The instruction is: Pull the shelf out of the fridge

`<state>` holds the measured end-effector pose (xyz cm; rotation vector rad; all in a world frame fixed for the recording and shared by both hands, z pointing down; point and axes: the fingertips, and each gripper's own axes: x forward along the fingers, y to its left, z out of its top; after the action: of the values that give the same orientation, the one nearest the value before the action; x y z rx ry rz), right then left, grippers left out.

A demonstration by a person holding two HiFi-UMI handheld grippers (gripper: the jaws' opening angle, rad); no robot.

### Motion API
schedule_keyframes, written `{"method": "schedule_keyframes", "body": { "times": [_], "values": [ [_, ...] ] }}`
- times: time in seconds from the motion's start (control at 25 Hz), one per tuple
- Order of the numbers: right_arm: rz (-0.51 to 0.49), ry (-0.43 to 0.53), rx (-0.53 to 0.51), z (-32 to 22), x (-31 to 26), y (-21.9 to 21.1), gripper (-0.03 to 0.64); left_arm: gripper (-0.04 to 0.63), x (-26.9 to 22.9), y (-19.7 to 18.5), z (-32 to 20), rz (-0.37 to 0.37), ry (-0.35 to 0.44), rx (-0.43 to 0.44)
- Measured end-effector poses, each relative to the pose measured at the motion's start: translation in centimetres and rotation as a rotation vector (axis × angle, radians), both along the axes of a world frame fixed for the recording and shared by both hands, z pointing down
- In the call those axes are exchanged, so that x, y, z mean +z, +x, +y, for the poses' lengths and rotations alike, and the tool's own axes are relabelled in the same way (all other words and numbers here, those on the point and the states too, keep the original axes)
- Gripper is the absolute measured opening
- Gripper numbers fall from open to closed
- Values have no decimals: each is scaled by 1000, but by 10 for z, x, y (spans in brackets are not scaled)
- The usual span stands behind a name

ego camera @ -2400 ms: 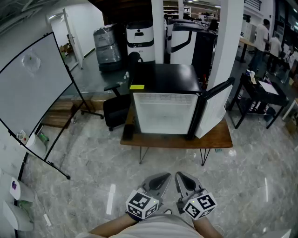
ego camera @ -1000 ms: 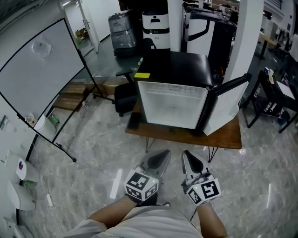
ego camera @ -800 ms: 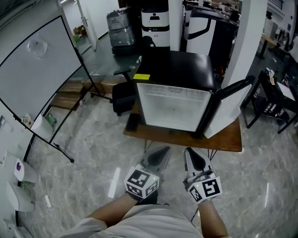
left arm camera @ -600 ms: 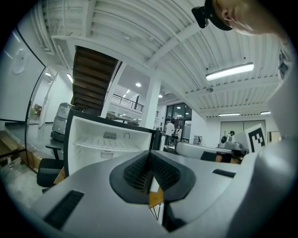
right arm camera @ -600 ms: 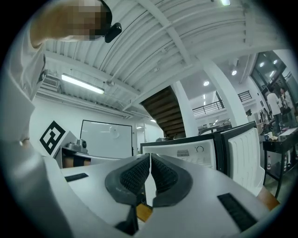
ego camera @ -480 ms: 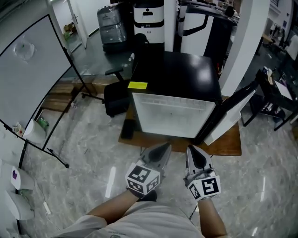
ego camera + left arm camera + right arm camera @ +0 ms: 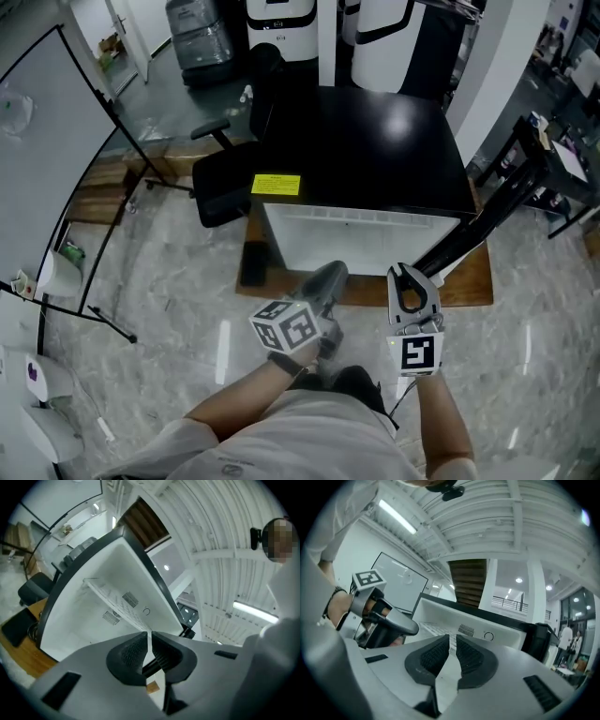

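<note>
- The shelf (image 7: 115,603), a thin white wire rack, lies inside the fridge (image 7: 375,141), across its white cavity. It has not been drawn out.
- The fridge is a small box with a black top and a white inside, and its front is open toward the person.
- Its door (image 7: 487,217) stands swung wide at the fridge's right edge.
- A yellow label (image 7: 276,184) is stuck on the fridge's top, at the front left corner.
- The left gripper (image 7: 330,274) hangs just before the fridge's opening, toward its left half. Its jaws are pressed together with only a hairline slit between the pads, and nothing is in them.
- The right gripper (image 7: 405,272) hangs just before the fridge's opening, toward the door side. Its jaws are also together and empty.
- Neither gripper touches the shelf.
- A wooden table (image 7: 473,281) carries the fridge.
- A flat black slab (image 7: 253,264) lies on the table, just left of the fridge.
- A black chair (image 7: 225,183) stands on the floor, left of the fridge and touching the table's corner.
- A whiteboard (image 7: 37,141) on a stand is well left of the fridge.
- White machines (image 7: 277,14) stand behind the fridge.
</note>
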<state>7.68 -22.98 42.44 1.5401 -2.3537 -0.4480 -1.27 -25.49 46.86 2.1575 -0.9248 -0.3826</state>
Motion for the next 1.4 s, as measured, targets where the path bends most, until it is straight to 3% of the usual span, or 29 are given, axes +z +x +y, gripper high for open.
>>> {"method": "schedule_keyframes", "body": {
  "times": [0.2, 0.36, 0.44, 0.64, 0.88, 1.04, 1.28, 1.4],
  "values": [
    [267, 15, 23, -39, 20, -5, 37, 9, 15, -10, -43, 183, -83, -102],
    [430, 52, 6, -65, 38, -8, 97, 15, 30, -12, -68, 289, -142, -173],
    [493, 66, 4, -76, 45, -7, 103, 55, 32, -11, -77, 329, -151, -190],
    [626, 96, 14, -103, 60, -7, 110, 123, 35, -10, -101, 361, -152, -214],
    [766, 179, -2, -111, 70, -11, 118, 123, 32, -7, -129, 414, -142, -207],
    [802, 168, -1, -111, 74, -11, 131, 123, 32, -7, -134, 431, -155, -200],
    [899, 132, 65, -139, 95, -3, 143, 69, 40, -7, -139, 468, -177, -209],
    [922, 176, 116, -150, 95, 5, 140, 64, 42, -7, -140, 496, -181, -207]
  ]
}}
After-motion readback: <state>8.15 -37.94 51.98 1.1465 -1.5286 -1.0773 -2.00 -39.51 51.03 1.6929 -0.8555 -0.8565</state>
